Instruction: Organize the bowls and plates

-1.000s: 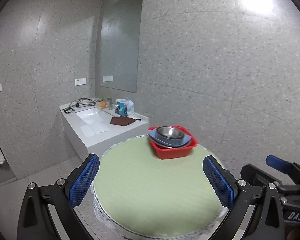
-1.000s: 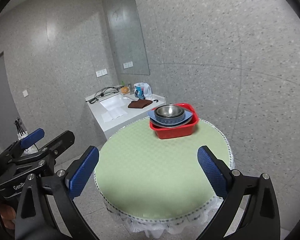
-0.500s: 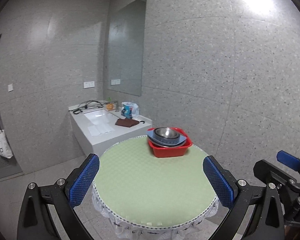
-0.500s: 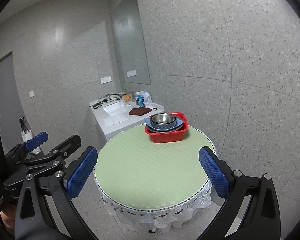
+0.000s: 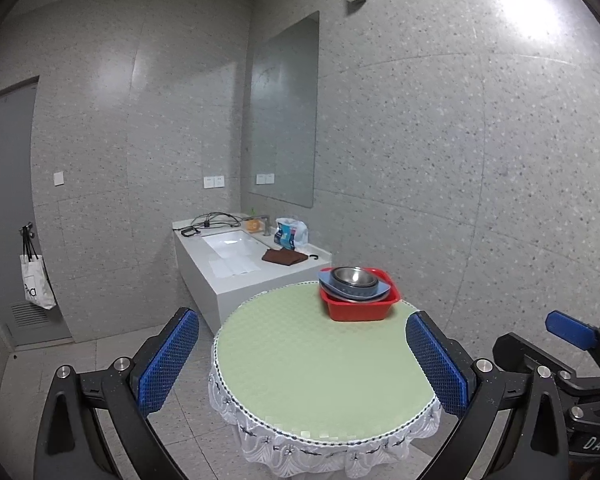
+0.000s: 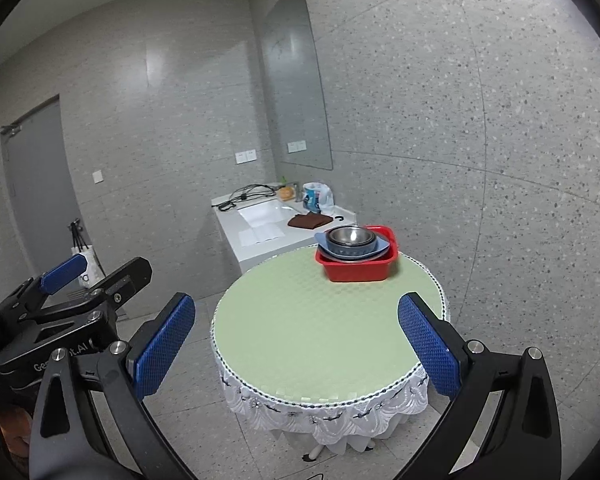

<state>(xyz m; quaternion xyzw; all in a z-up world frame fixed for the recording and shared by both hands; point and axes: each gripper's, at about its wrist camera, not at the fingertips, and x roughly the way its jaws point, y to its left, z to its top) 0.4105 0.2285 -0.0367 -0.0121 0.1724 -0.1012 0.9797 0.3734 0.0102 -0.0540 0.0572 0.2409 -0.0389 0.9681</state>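
reach comes first, we judge: both the left hand-held gripper (image 5: 302, 358) and the right hand-held gripper (image 6: 296, 342) hang wide and empty, well short of the red basin (image 5: 359, 306) at the far right edge of the round green worktop (image 5: 320, 364), right of frame centre. we should close in level. inside it sit a blue plate (image 5: 352, 289) and a steel bowl (image 5: 354, 277), nested.

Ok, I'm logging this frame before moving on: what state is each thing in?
left gripper: open, empty, back from the table
right gripper: open, empty
red basin: upright on the table's far side, holding the stacked dishes
steel bowl: nested on top
round table: green top otherwise bare
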